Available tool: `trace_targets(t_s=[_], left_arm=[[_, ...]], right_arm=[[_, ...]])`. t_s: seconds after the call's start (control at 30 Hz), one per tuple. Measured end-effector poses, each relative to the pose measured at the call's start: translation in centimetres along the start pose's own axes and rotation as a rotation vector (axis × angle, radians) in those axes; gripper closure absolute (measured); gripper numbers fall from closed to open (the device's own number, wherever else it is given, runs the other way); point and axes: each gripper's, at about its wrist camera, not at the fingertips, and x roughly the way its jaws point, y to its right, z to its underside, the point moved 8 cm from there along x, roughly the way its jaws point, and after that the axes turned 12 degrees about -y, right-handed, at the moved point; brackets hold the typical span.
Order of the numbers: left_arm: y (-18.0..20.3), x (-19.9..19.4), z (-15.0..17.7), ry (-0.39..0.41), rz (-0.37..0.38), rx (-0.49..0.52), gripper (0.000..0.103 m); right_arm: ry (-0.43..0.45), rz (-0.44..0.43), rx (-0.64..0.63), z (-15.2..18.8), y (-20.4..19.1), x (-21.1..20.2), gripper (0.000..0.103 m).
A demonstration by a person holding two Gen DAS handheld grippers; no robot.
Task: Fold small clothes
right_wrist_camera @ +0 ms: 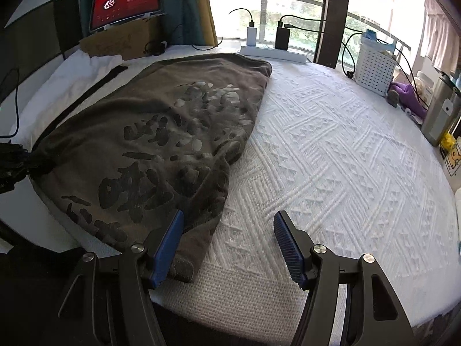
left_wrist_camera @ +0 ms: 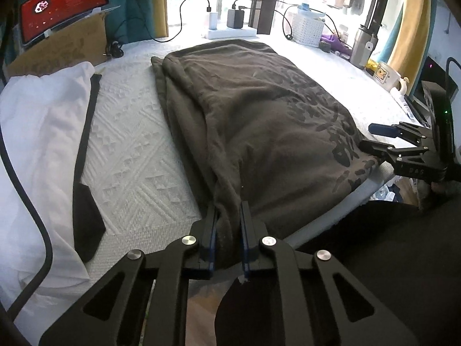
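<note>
Nearest the left wrist camera, the left gripper (left_wrist_camera: 229,216) has its two black fingers drawn close together with a bunched fold of the brown garment (left_wrist_camera: 259,115) pinched between the blue pads at the near edge of the cloth. The garment, dark brown with a darker printed pattern, lies spread on the white textured cover (left_wrist_camera: 129,158) of the table, its long side running away from the camera toward the window. To its left sits a white garment (left_wrist_camera: 37,132) with black trim, partly folded, near the table's left edge. In the right wrist view, the right gripper (right_wrist_camera: 229,225) stands wide apart; its left blue pad (right_wrist_camera: 168,248) lies over the near right corner of the brown garment, while the other pad hangs above the bare white cover, so nothing is gripped between them. The same gripper shows at the right edge of the left wrist view, just beside the garment's right corner. At the far side of the table stand a tablet (right_wrist_camera: 125,5) with a red screen propped on a cardboard box (right_wrist_camera: 121,40), a white power strip (right_wrist_camera: 273,52) with two chargers plugged in, a white perforated basket (right_wrist_camera: 374,72) and a metal flask (right_wrist_camera: 440,112).
</note>
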Motion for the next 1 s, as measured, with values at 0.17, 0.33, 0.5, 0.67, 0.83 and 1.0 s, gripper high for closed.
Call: trace_targets(t_s=[0.17,0.33,0.5,0.67,0.83,1.0], left_arm=[[-0.1,0.1,0.0,-0.008,0.004,0.008,0.089],[-0.1,-0.1,0.0,-0.052,0.03,-0.013,0.087],[-0.3,-3.1,-1.0,0.009,0.037,-0.047,0.087],[-0.5,-5.8,-3.2,0.085,0.035,-0.036,0.063],[-0.4,-5.2,-6.8,0.128,0.029,-0.019,0.063],[-0.9,-0.8,-10.0,0.06,0.032,-0.001,0.063]], right_arm=[[0.006,-0.021,0.021,0.5,0.3,-0.2,0.036],[0.004,-0.026,0.024,0.6,0.3,-0.2,0.034],[0.011,-0.024,0.045,1.0,1.5,-0.6,0.031],[0.017,-0.003,0.078,1.4,3.4,-1.6,0.03],[0.027,0.013,0.112,1.4,5.3,-2.0,0.03],[0.062,0.02,0.104,0.0,6.2,-2.7,0.03]])
